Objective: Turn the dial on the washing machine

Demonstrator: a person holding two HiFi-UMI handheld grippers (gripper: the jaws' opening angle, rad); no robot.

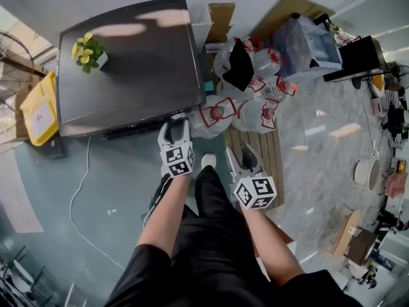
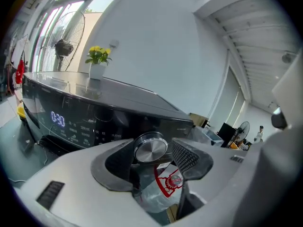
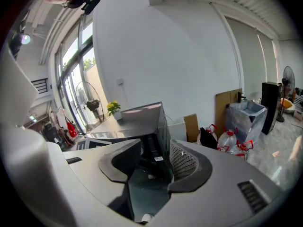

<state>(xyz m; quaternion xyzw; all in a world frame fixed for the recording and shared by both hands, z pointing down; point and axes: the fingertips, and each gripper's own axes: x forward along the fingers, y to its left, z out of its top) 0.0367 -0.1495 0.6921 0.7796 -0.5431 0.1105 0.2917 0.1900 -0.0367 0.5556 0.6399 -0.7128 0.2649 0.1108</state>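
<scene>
Left gripper: the dial, a brushed-silver knob, sits directly ahead between the two jaw tips, on the dark front panel of the washing machine. The jaws stand wide and flank the dial on both sides. A thin gap shows at the right pad. The left pad's edge meets the dial's outline, and contact there is uncertain from this angle. No firm clamp is evident. To the left of this gripper, the panel's lit display reads 0:30. Below the dial, a clear plastic jug with red print shows through the jaw gap.

Right gripper: jaws well apart, nothing between them. The washing machine's near corner lies ahead and slightly left, and only floor shows in the gap. The dial lies off to this gripper's left, at the other gripper.
</scene>
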